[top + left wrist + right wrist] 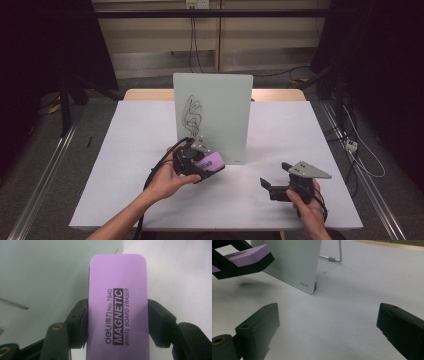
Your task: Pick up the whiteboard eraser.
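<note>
A purple rectangular whiteboard eraser with a black felt base (117,307), printed "MAGNETIC WHITE BOARD ERASER", is pinched by its long sides between the black jaws of the left gripper (196,162). It is held above the white tabletop (280,130), just in front of the lower left part of an upright pale green glass whiteboard (220,107); whether the eraser touches the board cannot be told from the high view. Black scribbled marker lines (192,112) are seen on the board's left half. The board is propped by a wire stand (335,255) behind it. The right gripper (328,332) is held low over the table to the board's right, well apart from the eraser, its jaws spread wide with nothing between them.
</note>
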`<state>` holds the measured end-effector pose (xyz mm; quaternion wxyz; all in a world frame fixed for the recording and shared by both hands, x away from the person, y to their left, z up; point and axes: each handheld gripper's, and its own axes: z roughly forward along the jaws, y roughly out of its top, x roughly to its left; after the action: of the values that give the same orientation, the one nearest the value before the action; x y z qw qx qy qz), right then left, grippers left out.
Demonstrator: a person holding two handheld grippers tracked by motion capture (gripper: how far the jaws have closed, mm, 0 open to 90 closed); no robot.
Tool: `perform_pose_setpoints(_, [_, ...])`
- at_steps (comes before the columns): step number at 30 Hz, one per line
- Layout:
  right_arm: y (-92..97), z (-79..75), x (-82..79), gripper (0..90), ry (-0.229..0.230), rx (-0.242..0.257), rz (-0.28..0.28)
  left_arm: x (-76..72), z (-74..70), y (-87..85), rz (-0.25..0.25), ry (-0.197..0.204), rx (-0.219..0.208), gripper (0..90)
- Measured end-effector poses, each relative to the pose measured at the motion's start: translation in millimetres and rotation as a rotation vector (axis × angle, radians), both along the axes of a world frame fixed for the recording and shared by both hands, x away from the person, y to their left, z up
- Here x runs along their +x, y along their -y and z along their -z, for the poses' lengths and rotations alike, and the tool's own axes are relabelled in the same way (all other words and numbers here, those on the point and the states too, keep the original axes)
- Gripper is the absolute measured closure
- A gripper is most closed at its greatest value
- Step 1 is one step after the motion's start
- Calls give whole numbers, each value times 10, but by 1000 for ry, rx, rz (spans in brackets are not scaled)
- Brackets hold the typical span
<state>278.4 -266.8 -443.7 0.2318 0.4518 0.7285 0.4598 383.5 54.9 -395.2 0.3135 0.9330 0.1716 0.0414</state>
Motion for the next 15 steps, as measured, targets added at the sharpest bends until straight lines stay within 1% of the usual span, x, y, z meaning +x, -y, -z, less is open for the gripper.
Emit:
perform_pose_setpoints(1, [-1, 0, 0, 42, 0, 0, 0, 2, -11, -13, 3, 4, -1, 407])
perform_pose_setpoints(2, [-2, 1, 1, 42, 0, -1, -1, -2, -31, -30, 3, 7, -19, 407])
perform_pose_setpoints(4, [-2, 1, 2, 42, 0, -2, 0, -1, -43, -41, 5, 13, -20, 407])
perform_pose_setpoints(6, [0, 1, 2, 42, -1, -2, 0, -3, -55, -53, 5, 25, -38, 407])
perform_pose_setpoints(7, [0, 1, 2, 42, -1, -2, 0, -11, -56, -58, 0, 24, -53, 407])
perform_pose_setpoints(8, [1, 0, 2, 42, 2, -2, -2, -14, -62, -67, 1, 25, -47, 407])
perform_pose_setpoints(9, [1, 0, 2, 42, 2, -2, -2, -17, -68, -74, 2, 30, -50, 407])
perform_pose_setpoints(10, [3, -1, 2, 42, 2, 2, -2, -24, -62, -73, -8, 52, -66, 407])
perform_pose_setpoints(11, [3, -1, 2, 42, 2, 2, -2, -36, -86, -78, -22, 63, -44, 407])
perform_pose_setpoints(12, [4, -2, 2, 42, 2, 5, -2, -26, -78, -88, -7, 52, -74, 407])
perform_pose_setpoints(13, [5, -2, 5, 42, 2, 6, -1, -30, -84, -93, -8, 44, -82, 407])
perform_pose_setpoints(15, [6, 1, 15, 42, -4, 10, 4, -41, -92, -97, -11, 50, -96, 407])
